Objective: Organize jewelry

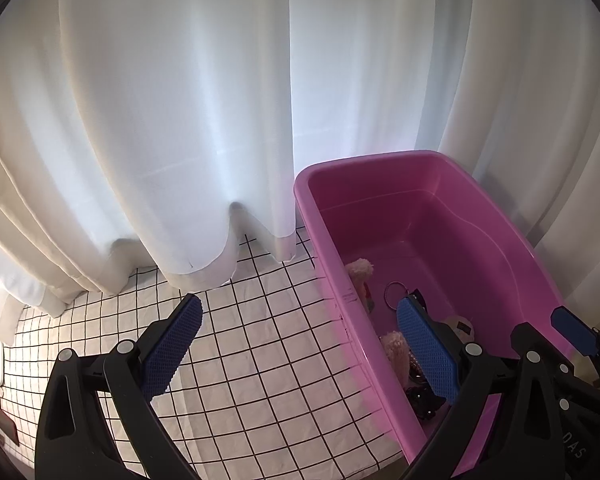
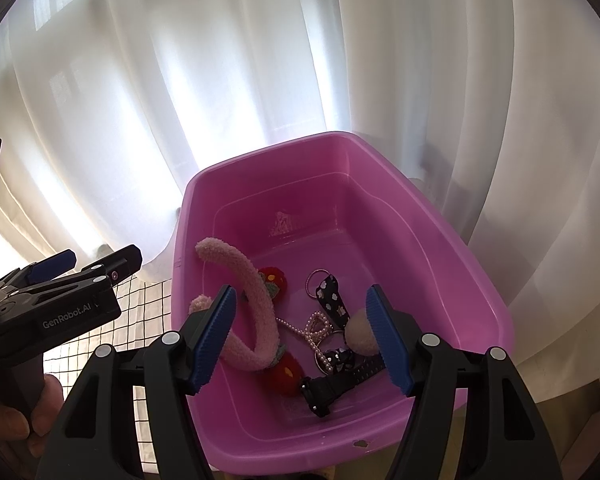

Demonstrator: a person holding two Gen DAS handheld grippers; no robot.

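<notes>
Left wrist view: my left claw (image 1: pixel 296 354) stands wide apart and empty, tilted down across the pink tub's (image 1: pixel 440 158) near wall, one finger over the gridded cloth (image 1: pixel 260 360). Right wrist view: "GenRobot.AI" reads on the left claw's body. My right claw (image 2: pixel 300 338) gapes empty over the tub, where the fuzzy pink headband (image 2: pixel 256 300), pearl string (image 2: pixel 316 326) and black watch (image 2: pixel 324 394) lie.

Bright daylight glows through the white curtain (image 1: pixel 180 120), washing out its folds; fisheye edges curve and darken.

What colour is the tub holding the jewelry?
Pink tub, clearest in the right wrist view.
</notes>
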